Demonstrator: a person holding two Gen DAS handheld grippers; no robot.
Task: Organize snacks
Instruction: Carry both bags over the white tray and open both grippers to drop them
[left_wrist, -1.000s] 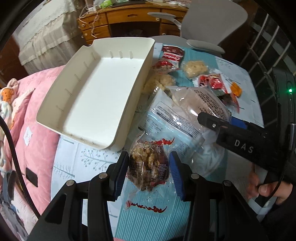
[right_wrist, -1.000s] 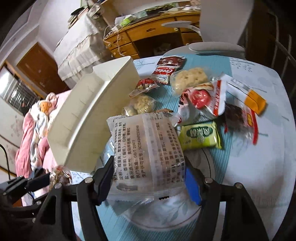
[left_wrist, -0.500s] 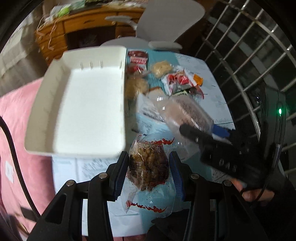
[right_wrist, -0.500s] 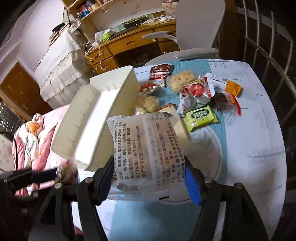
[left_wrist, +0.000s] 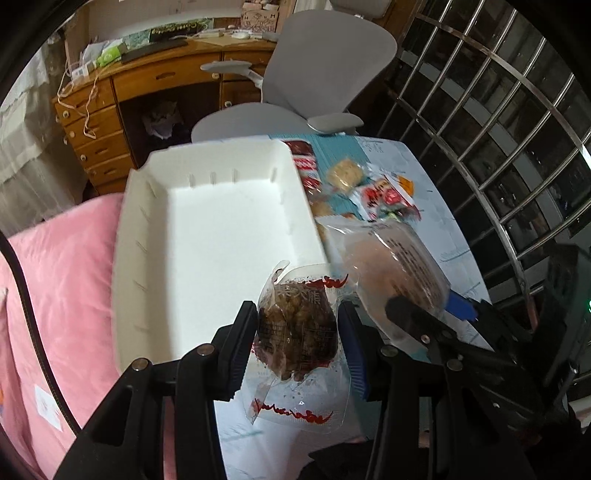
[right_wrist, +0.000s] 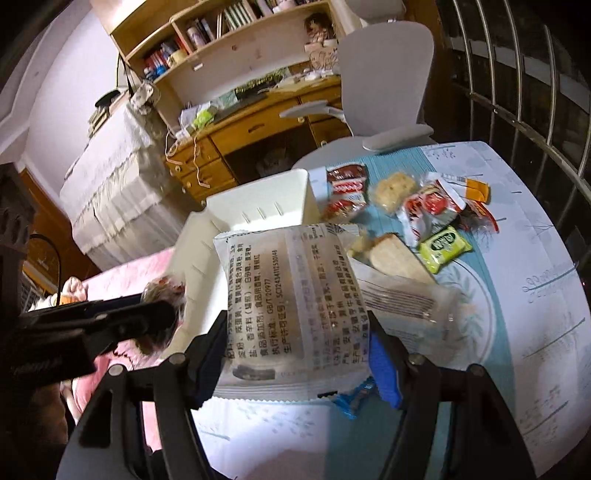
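My left gripper (left_wrist: 297, 328) is shut on a clear packet of brown nut clusters (left_wrist: 297, 325), held up near the front right corner of the white tray (left_wrist: 221, 236). My right gripper (right_wrist: 299, 339) is shut on a white printed snack packet (right_wrist: 291, 302), held above the table just right of the tray (right_wrist: 266, 210). The right gripper and its packet (left_wrist: 399, 266) also show in the left wrist view, close beside the left one. The tray holds nothing.
Several loose snacks lie on the blue and white tablecloth (right_wrist: 517, 295): red packets (right_wrist: 347, 182), a cracker pack (right_wrist: 393, 188), a green packet (right_wrist: 445, 247), an orange one (right_wrist: 476, 190). A grey chair (left_wrist: 325, 74) and wooden desk (left_wrist: 147, 92) stand behind. Pink bedding (left_wrist: 55, 280) lies left.
Both grippers have risen with their packets, so the tray and table look smaller and farther. The left packet now hangs over the tray's near right corner.
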